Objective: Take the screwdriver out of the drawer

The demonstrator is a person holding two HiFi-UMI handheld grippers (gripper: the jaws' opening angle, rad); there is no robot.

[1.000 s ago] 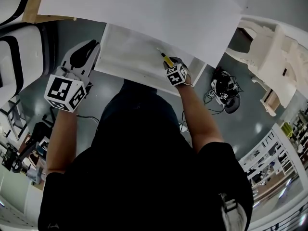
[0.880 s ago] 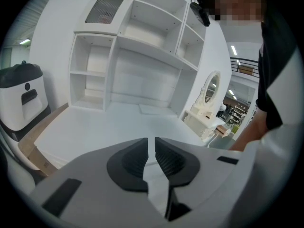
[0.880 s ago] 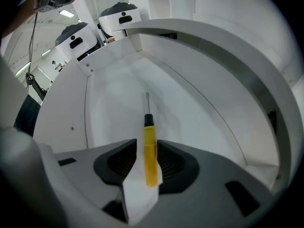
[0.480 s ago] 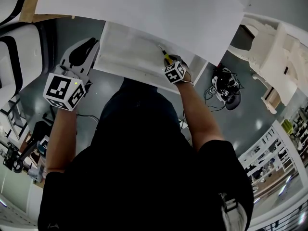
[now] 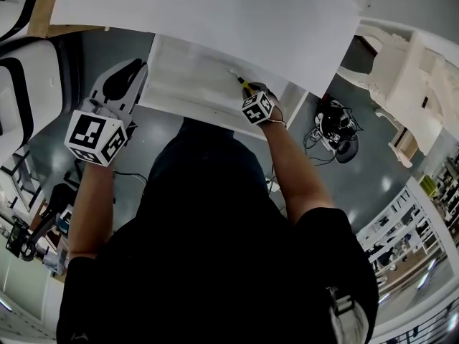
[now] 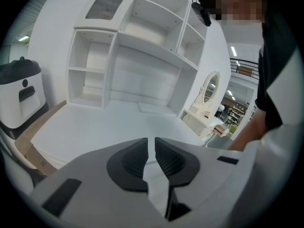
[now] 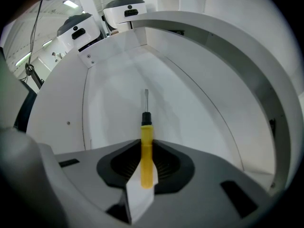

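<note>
A screwdriver (image 7: 147, 144) with a yellow handle and thin metal shaft lies in the open white drawer (image 7: 109, 99), shaft pointing away from me. My right gripper (image 7: 147, 148) points steeply down into the drawer; its jaws are closing and the dark pads meet both sides of the handle. In the head view the screwdriver (image 5: 246, 86) sticks out just beyond the right gripper (image 5: 252, 94) at the right end of the drawer (image 5: 186, 84). My left gripper (image 5: 136, 74) hovers by the drawer's left end, pads (image 6: 130, 160) almost together with nothing between them.
The white desk top (image 5: 215, 13) overhangs the drawer's back. A white shelf unit (image 6: 133, 56) stands on the desk. White furniture (image 5: 401, 84) and a tangle of cables (image 5: 333, 131) are on the floor at right; a grey-white machine (image 6: 21, 94) stands at left.
The right gripper has shifted slightly left along the drawer and its jaws have come in around the yellow handle. The left gripper has stayed where it was.
</note>
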